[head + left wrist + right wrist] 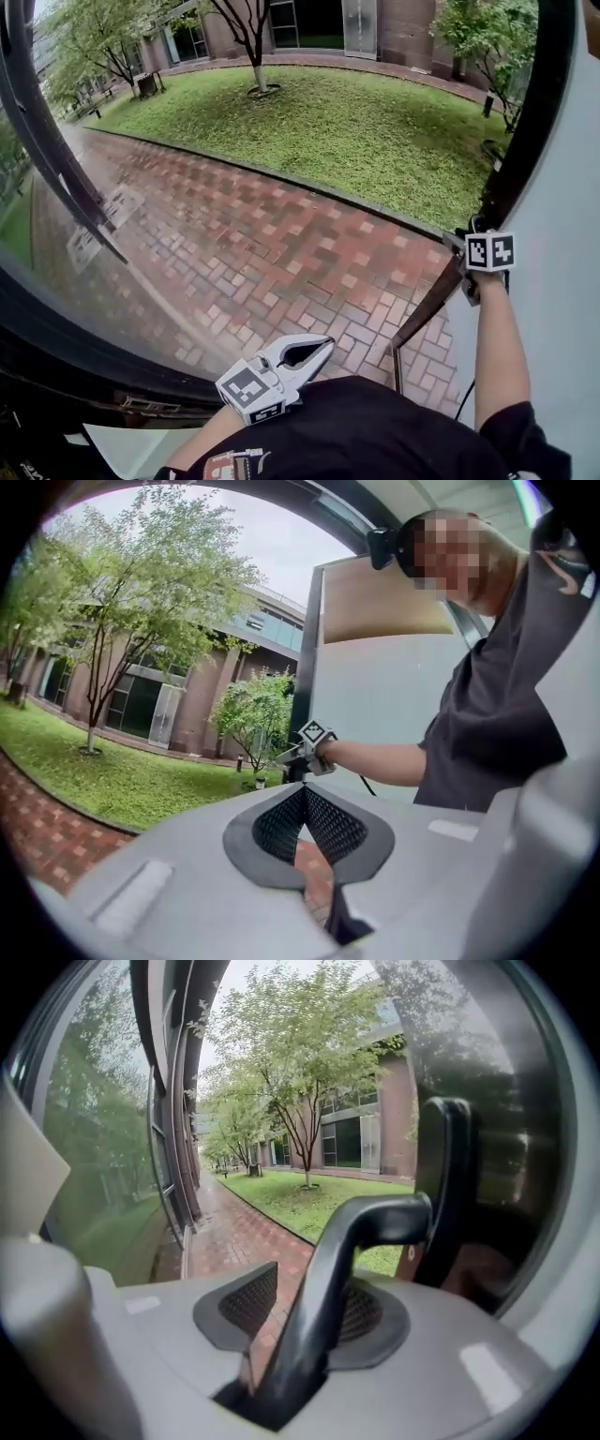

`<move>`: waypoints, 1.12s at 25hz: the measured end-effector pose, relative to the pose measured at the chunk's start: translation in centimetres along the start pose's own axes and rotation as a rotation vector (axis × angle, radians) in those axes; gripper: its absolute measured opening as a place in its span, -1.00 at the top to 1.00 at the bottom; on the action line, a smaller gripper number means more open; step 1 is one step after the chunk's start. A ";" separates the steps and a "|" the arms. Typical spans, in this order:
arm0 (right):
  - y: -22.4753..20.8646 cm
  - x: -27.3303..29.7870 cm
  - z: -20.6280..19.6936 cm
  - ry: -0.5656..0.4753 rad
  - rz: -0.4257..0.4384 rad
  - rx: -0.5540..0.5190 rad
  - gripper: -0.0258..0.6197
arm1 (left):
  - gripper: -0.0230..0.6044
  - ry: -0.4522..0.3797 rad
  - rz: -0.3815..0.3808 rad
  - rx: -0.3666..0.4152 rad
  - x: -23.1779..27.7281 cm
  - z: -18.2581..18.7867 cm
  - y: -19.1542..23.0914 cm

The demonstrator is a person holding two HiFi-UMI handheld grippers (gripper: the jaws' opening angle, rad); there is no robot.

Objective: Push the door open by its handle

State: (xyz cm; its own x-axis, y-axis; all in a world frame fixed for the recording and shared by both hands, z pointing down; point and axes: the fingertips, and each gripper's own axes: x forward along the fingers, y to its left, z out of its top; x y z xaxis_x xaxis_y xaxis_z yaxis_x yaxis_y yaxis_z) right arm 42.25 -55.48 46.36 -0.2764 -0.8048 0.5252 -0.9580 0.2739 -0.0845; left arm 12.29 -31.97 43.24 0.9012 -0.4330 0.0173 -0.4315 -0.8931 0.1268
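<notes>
The dark lever handle slants down from the dark edge of the pale door at the right. My right gripper is up at the handle's top end, its marker cube just above. In the right gripper view the handle runs up between the jaws of my right gripper. It lies against the right pad, while a thin gap with brick showing separates it from the left pad. My left gripper hangs low by the person's body, its tips together on nothing, as in its own view.
Outside lie a wet brick path and a lawn with trees and a brick building behind. A glass wall with a dark frame runs along the left. The person's dark-shirted torso fills the bottom of the head view.
</notes>
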 end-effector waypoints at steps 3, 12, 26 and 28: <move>-2.9 -1.0 0.2 0.001 0.017 0.063 0.39 | 0.93 -0.012 -0.046 -0.016 5.9 0.8 1.1; -10.6 -5.1 -1.2 -0.050 -0.005 0.132 0.20 | 0.93 0.030 -0.241 -0.028 19.6 2.2 3.9; -9.0 -0.6 -7.6 -0.405 0.149 0.278 0.24 | 0.93 0.055 -0.386 -0.033 30.4 1.1 20.8; -10.1 1.0 -5.4 -0.460 0.083 0.180 0.38 | 0.93 0.072 -0.350 -0.063 32.5 1.1 23.5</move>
State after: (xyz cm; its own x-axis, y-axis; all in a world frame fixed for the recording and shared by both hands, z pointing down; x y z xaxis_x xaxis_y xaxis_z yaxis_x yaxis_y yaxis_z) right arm 52.10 -56.16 52.32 -0.3182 -0.9441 0.0858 -0.9180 0.2843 -0.2766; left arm 31.37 -67.16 45.64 0.9954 -0.0909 0.0312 -0.0953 -0.9755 0.1981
